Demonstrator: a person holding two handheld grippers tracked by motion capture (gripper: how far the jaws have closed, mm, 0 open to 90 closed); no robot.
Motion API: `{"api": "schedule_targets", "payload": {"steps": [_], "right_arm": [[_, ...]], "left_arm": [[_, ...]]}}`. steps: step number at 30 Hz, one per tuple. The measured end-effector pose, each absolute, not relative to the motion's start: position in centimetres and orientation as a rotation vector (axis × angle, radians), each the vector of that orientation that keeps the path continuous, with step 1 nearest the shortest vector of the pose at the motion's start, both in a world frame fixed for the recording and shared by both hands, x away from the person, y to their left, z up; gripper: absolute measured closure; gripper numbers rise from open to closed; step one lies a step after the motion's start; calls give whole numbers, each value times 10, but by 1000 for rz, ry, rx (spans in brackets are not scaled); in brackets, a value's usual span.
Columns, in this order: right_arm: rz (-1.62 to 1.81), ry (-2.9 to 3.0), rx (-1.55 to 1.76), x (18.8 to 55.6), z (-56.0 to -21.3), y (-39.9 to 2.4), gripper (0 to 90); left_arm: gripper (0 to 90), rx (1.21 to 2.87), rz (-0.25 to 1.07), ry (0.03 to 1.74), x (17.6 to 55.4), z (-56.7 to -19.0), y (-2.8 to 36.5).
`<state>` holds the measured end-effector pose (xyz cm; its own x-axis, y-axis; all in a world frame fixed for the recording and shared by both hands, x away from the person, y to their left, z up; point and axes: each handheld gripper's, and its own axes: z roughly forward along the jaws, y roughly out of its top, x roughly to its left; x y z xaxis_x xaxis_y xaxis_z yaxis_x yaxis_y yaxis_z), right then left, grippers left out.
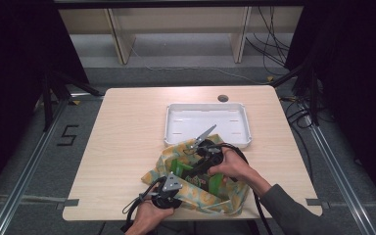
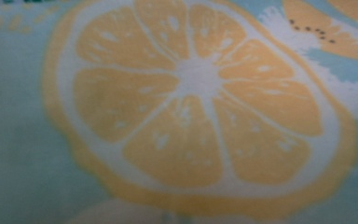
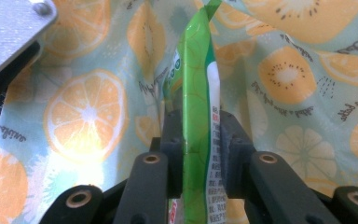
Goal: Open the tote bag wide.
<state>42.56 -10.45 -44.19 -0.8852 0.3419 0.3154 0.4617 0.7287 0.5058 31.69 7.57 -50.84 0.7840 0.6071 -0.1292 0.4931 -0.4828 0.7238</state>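
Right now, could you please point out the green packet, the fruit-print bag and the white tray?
green packet (image 3: 196, 84), right gripper view, on its edge above the jaws
fruit-print bag (image 3: 86, 114), right gripper view, on an orange slice print
white tray (image 1: 206, 105), high view, on its far rim

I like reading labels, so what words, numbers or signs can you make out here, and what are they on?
"5": black mark on the floor left of the table.
Cursive script on the fruit-print cloth bag: too blurred to read.
Small print and white letters on the green packet in the right gripper: too small to read.
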Motion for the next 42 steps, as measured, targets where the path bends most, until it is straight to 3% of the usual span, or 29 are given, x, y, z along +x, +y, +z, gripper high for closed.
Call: {"api": "schedule_targets", "payload": {"steps": [8, 24, 34, 42], "right_arm": [[-907, -2778, -604, 424, -435, -108, 755], [-975, -2838, -610, 421, -411, -124, 755], [-1055, -2815, -643, 421, -397, -137, 755], [-1127, -2813, -616, 423, -386, -147, 755]], "left_arm": [[760, 2184, 170, 756, 307, -494, 80], [664, 2113, 173, 784, 288, -474, 100], [517, 2141, 210, 786, 284, -465, 116], [452, 2170, 284, 794, 282, -459, 127]]}}
